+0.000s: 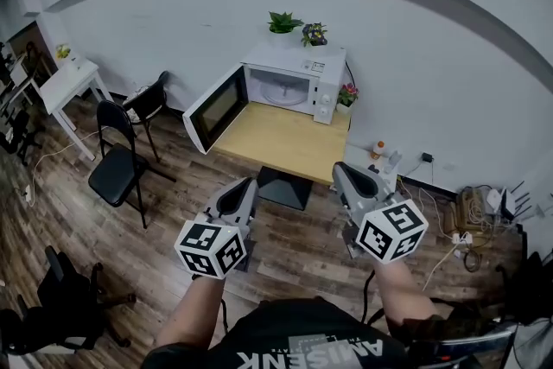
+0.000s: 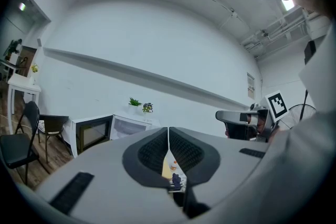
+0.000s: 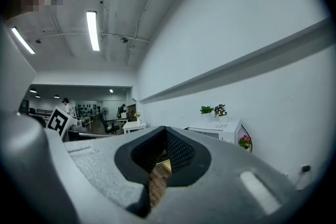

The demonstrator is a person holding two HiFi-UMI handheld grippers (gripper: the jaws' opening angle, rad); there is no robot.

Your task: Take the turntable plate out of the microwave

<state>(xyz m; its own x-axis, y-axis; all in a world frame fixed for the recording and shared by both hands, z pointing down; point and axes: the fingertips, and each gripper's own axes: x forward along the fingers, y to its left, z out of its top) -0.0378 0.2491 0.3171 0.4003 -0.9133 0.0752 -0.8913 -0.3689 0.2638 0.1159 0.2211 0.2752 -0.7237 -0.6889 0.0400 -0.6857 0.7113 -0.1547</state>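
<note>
The left claw [image 1: 249, 184] and the right claw [image 1: 340, 171] are held side by side above the wood floor [image 1: 294, 246]. Both point level, with their jaws pressed together on nothing. Beyond them is a wooden surface [image 1: 285, 138], well apart from both claws. A black folding chair [image 1: 119, 162] is off to its left. At the back of the surface sits the white microwave [image 1: 321, 75], its door [image 1: 214, 108] swung open to the left. The turntable plate [image 1: 283, 92] lies inside the microwave. Two potted plants [image 1: 298, 27] stand on top, against the wall.

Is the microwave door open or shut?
Open. The door stands swung out to the left, and the inside of the microwave shows.
</note>
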